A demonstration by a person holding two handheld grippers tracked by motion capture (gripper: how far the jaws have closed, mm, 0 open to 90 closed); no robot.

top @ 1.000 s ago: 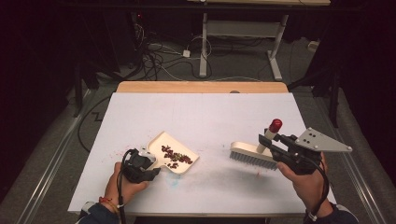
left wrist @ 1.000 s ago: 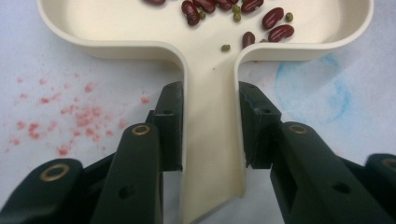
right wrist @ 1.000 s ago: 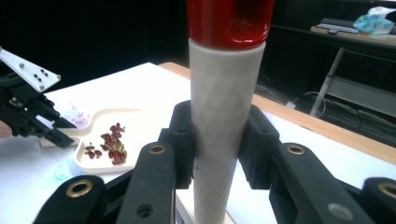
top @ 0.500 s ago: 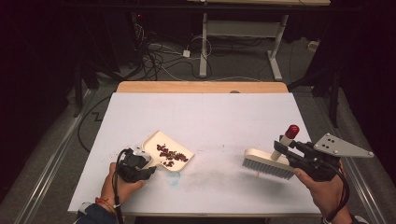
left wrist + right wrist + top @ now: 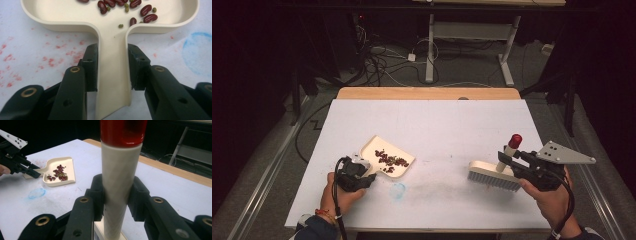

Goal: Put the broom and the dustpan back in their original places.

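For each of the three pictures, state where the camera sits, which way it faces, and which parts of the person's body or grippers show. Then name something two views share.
High view: above the person's side, facing forward and down on the table; both forearms, left gripper, right gripper.
Left gripper view: on the left gripper, facing along its jaws, shut on the dustpan handle.
Right gripper view: on the right gripper, facing across the table past the brush handle it clamps.
Shared: the dustpan of beans shows in all three.

Cream dustpan point(image 5: 388, 161); dark-red beans point(image 5: 391, 160); red-capped brush point(image 5: 499, 171).
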